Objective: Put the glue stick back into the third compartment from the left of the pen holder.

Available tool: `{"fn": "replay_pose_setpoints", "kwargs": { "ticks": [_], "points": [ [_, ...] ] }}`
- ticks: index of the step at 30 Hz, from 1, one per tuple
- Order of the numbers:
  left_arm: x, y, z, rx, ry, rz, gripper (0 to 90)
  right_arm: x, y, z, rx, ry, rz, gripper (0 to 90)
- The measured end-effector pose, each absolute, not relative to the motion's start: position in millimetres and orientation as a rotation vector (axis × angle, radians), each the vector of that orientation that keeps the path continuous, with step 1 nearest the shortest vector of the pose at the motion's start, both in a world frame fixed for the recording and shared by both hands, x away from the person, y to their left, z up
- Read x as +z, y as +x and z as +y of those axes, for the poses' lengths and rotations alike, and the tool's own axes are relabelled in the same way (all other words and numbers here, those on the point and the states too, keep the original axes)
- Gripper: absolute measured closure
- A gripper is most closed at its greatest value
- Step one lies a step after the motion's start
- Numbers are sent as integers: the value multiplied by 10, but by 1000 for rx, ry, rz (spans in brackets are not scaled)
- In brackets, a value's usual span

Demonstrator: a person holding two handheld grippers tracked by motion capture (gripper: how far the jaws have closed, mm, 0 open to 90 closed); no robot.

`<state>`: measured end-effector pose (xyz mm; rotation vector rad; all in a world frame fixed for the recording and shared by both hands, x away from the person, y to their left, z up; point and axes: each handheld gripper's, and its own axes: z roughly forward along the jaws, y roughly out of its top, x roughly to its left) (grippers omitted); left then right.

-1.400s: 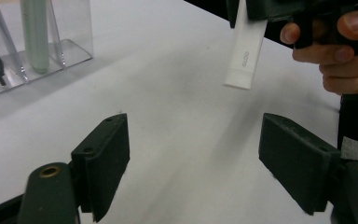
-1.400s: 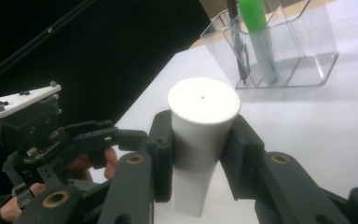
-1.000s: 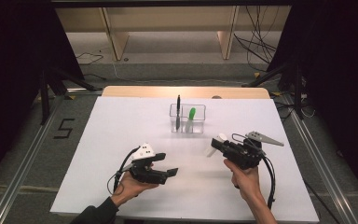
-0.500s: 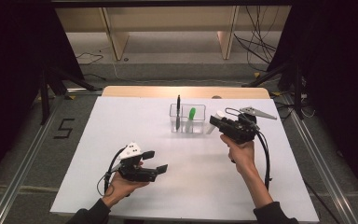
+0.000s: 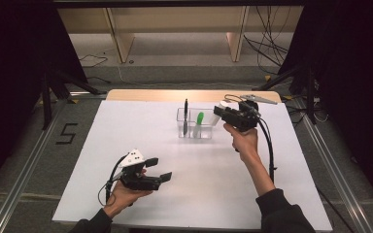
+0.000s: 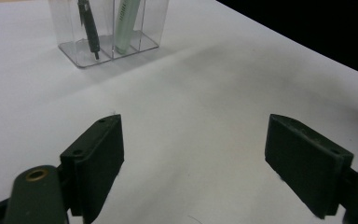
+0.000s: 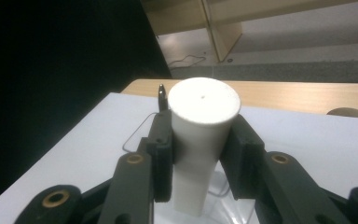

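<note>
A clear plastic holder (image 5: pixel 205 131) stands at the table's middle rear, with a black pen (image 5: pixel 186 114) and a green marker (image 5: pixel 198 121) upright in it. My right gripper (image 5: pixel 221 111) hovers just right of and above it, shut on a white cylindrical marker (image 7: pixel 204 100) held upright between the pads; the holder (image 7: pixel 223 205) lies right beneath. The pen's tip (image 7: pixel 162 95) pokes up behind the left jaw. My left gripper (image 5: pixel 159 169) rests low near the front left, open and empty (image 6: pixel 212 158), facing the holder (image 6: pixel 109 28).
The white table sheet (image 5: pixel 126 136) spreads around the holder, over a wooden tabletop (image 5: pixel 165 94) at the rear edge. Shelving legs (image 5: pixel 119 43) and cables (image 5: pixel 267 46) lie on the floor beyond. Dark curtains flank both sides.
My right gripper has carried the white marker up and away from me, from the table's right middle to just beside the holder. The left hand has barely shifted.
</note>
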<state>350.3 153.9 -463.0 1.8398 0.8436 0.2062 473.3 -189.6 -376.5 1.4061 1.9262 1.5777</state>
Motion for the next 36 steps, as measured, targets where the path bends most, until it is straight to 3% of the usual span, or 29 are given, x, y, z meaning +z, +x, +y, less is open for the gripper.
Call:
{"fn": "replay_pose_setpoints", "kwargs": {
  "ticks": [15, 36],
  "points": [
    [-4637, 3472, 1547, 207, 1850, 837, 189, -3810, 5088, -1687, 1449, 1434, 1951, 676],
    [-4635, 3458, 1578, 212, 1844, 838, 185, -3959, 5276, -1545, 1330, 1480, 2009, 675]
  ]
}}
